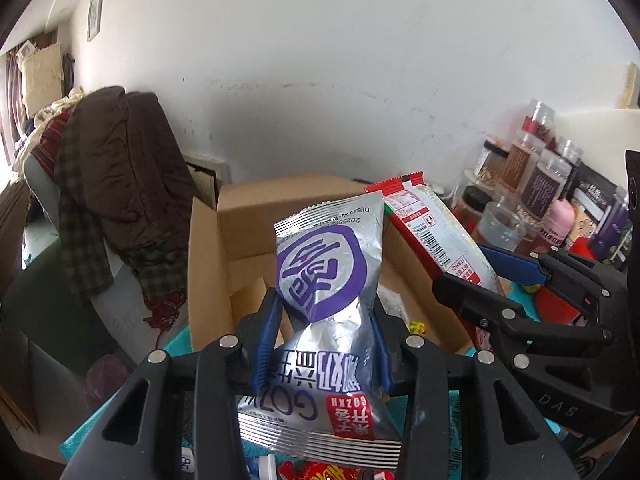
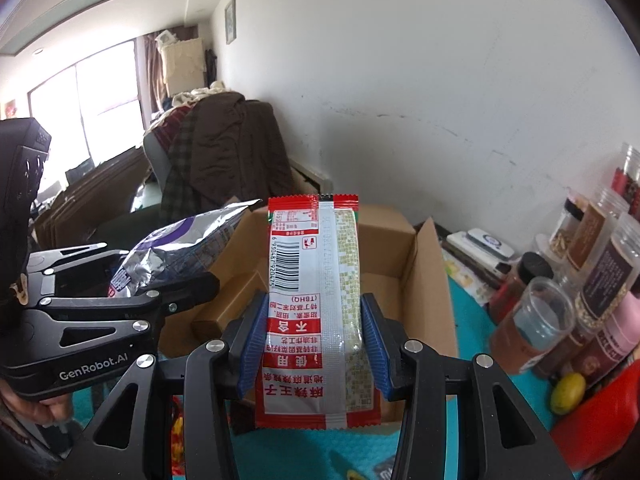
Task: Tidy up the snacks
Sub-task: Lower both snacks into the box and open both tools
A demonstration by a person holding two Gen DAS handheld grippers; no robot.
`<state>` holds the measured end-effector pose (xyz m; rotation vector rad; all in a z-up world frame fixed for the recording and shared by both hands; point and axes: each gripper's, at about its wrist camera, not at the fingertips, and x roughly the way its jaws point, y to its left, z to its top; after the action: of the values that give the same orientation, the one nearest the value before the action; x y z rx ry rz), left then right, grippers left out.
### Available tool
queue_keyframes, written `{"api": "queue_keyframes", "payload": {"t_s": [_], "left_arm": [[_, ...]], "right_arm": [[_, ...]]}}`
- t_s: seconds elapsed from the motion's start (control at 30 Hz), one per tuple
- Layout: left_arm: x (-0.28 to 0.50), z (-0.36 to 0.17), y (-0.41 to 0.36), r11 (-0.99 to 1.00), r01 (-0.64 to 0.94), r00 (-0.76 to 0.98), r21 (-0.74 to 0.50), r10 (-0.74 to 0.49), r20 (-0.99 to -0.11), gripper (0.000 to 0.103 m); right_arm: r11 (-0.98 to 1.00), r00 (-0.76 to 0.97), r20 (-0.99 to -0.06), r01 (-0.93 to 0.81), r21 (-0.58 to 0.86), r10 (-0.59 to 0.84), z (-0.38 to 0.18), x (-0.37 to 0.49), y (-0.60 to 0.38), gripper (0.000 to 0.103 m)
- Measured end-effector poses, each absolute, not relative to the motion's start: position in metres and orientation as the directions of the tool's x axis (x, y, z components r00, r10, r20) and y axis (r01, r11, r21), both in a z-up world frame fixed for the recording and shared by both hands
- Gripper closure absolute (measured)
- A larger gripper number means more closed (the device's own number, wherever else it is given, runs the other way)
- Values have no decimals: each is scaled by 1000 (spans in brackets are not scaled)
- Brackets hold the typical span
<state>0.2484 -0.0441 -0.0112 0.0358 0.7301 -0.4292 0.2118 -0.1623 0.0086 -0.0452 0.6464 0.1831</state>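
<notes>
While both grippers hang above the open brown cardboard box (image 2: 424,280), each one carries a snack packet. The left gripper (image 1: 324,344) has its blue ribbed pads pressed against the sides of a crinkled silver foil snack bag with a purple emblem (image 1: 328,280), squeezing it at its waist so the foil bulges above and below the pads. The bag stands roughly upright, its printing upside down, over the near left part of the box. The right gripper (image 2: 314,340) grips a flat red-and-white snack packet with a barcode (image 2: 314,280) between its blue pads, narrow and firm on the packet's long edges; the packet points away from the camera, over the middle of the box. In the left wrist view the same packet appears to the right of the silver bag, slanted over the box's right wall. The box sits on a teal table covering (image 2: 468,320) (its flaps stand open). To its right, against the white wall, stands a cluster of clear plastic spice jars (image 2: 600,264). A yellow oval object (image 2: 568,392) lies near them.
</notes>
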Motion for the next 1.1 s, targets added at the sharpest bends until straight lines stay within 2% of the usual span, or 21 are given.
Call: {"api": "queue_keyframes", "payload": {"t_s": [0.57, 1.1], "left_arm": [[273, -62, -57, 929, 359, 589, -86, -297, -751, 62], [277, -70, -70, 937, 349, 584, 16, -204, -785, 61]], "right_arm": [[983, 719, -674, -175, 58, 168, -39, 239, -167, 58], [985, 681, -715, -154, 75, 160, -57, 254, -174, 54]]}}
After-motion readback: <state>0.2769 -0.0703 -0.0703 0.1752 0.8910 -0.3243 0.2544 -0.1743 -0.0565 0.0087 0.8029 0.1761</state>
